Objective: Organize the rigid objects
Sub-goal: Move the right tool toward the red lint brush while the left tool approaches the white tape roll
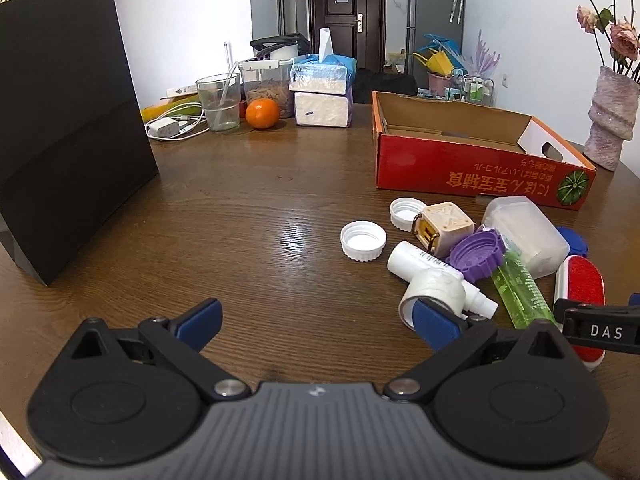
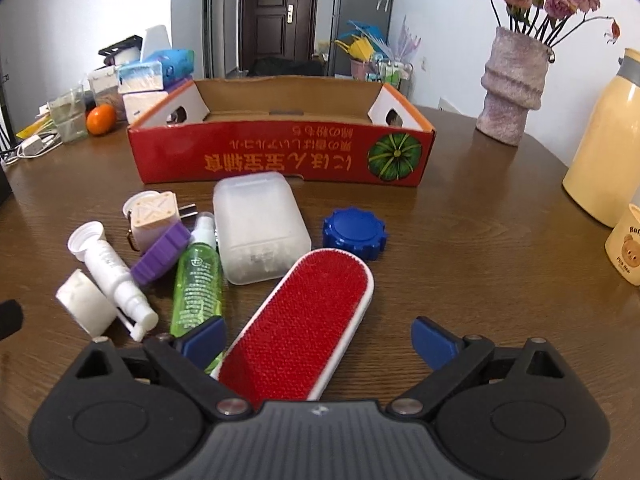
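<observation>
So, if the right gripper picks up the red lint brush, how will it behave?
The red lint brush looks stiff: a flat plastic body. Probably light. Its rounded rim may slip between the fingers, and being long, it may tilt if held near one end.

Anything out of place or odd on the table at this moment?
Nothing is spilled or visibly damaged. The purple cap sits tilted, propped against the beige plug adapter. The red box looks empty, with its print upside down from these views.

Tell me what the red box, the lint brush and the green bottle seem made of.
Red box: cardboard, printed outside, raw brown inside. Lint brush: white plastic frame, red bristly fabric face. Green bottle: clear plastic, probably; see-through with a glossy shine.
</observation>
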